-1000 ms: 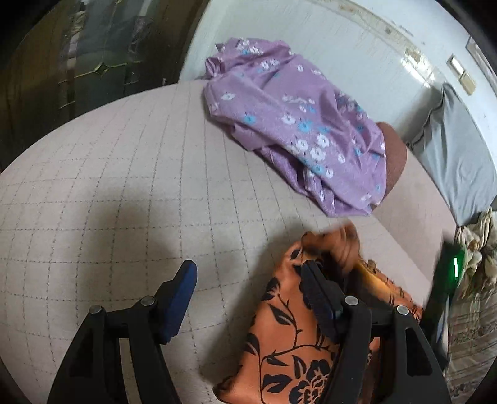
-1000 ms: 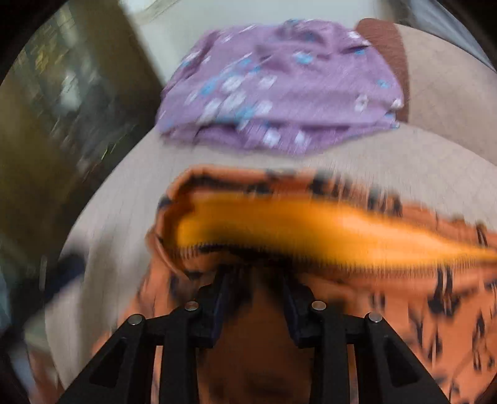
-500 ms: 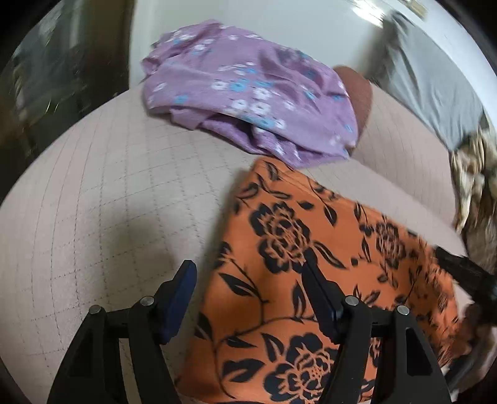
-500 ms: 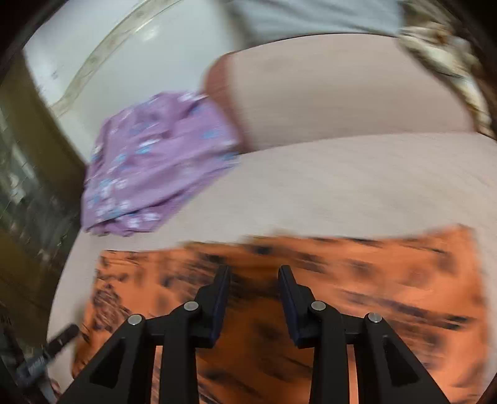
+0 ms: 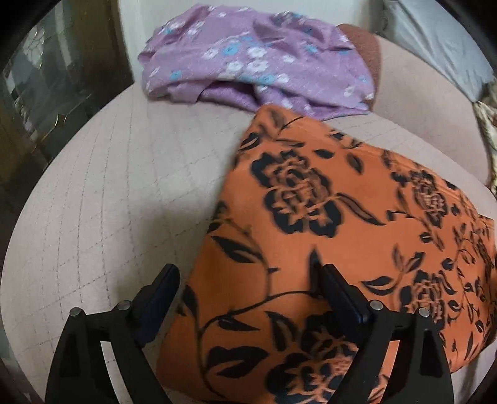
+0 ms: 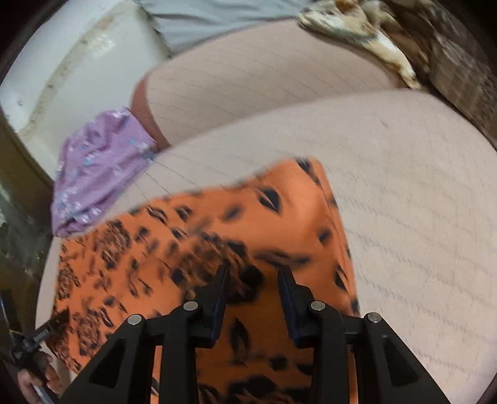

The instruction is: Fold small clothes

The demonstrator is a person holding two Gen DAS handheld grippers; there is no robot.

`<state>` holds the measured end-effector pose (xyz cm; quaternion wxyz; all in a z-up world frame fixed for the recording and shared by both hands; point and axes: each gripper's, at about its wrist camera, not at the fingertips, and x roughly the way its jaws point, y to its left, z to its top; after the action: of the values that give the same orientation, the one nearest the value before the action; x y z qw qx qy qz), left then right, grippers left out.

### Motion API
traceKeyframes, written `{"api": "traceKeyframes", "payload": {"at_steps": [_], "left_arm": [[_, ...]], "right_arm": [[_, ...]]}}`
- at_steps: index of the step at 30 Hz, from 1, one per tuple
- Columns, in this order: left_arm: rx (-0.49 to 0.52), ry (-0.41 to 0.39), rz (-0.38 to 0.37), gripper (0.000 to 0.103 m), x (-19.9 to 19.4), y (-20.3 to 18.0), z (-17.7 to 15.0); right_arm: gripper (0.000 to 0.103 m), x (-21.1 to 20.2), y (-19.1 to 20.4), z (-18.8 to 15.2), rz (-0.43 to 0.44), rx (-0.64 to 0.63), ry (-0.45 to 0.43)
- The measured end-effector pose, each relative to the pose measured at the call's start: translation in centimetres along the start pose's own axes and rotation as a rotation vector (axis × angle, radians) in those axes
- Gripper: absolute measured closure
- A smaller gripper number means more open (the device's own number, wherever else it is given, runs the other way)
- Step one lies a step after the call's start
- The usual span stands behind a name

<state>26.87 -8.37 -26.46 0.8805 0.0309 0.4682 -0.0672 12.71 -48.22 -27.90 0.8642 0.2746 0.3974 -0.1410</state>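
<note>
An orange cloth with black flowers lies spread flat on the beige quilted sofa seat. It also shows in the right wrist view, blurred. My left gripper is open and empty, hovering over the cloth's left edge. My right gripper is open with a narrower gap, empty, over the cloth's near right part. The other gripper's tip shows at the lower left of the right wrist view.
A crumpled purple flowered garment lies at the back of the seat, just beyond the orange cloth, against the sofa back. A grey pillow and a patterned cloth lie at the far right.
The orange cloth, bunched and held up in my right gripper a second ago, now lies spread flat. The right gripper has let go and swung right; the left gripper moved over the cloth's edge.
</note>
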Motion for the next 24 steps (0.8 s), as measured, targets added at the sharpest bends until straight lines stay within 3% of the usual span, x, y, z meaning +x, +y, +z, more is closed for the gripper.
{"api": "traceKeyframes", "payload": {"at_steps": [4, 6, 11, 13, 16, 18, 22, 24], "left_arm": [[0.104, -0.023, 0.028, 0.011, 0.1, -2.0, -0.2], [0.14, -0.027, 0.046, 0.01, 0.7, -2.7, -0.2], [0.122, -0.019, 0.017, 0.006, 1.2, -2.1, 0.1], [0.106, -0.01, -0.002, 0.006, 1.2, -1.7, 0.1], [0.112, -0.015, 0.002, 0.006, 1.2, -1.9, 0.0], [0.12, -0.022, 0.01, 0.006, 1.2, -2.1, 0.0], [0.132, -0.032, 0.018, 0.006, 1.2, -2.3, -0.1], [0.135, -0.034, 0.019, 0.006, 1.1, -2.2, -0.2]], "right_arm": [[0.064, 2.5, 0.1, 2.7, -0.054, 0.021, 0.005], [0.052, 5.6, -0.8, 3.9, -0.111, 0.038, 0.065], [0.048, 6.6, 0.4, 5.8, -0.139, 0.035, 0.041], [0.048, 6.0, 1.6, 5.9, -0.084, 0.018, 0.027], [0.048, 4.9, 4.8, 4.9, 0.03, -0.033, 0.028], [0.048, 4.9, 7.0, 3.6, 0.057, -0.087, 0.039], [0.048, 7.1, 9.6, 1.3, -0.023, -0.205, 0.115], [0.048, 6.4, 10.1, 1.1, -0.037, -0.226, 0.099]]}}
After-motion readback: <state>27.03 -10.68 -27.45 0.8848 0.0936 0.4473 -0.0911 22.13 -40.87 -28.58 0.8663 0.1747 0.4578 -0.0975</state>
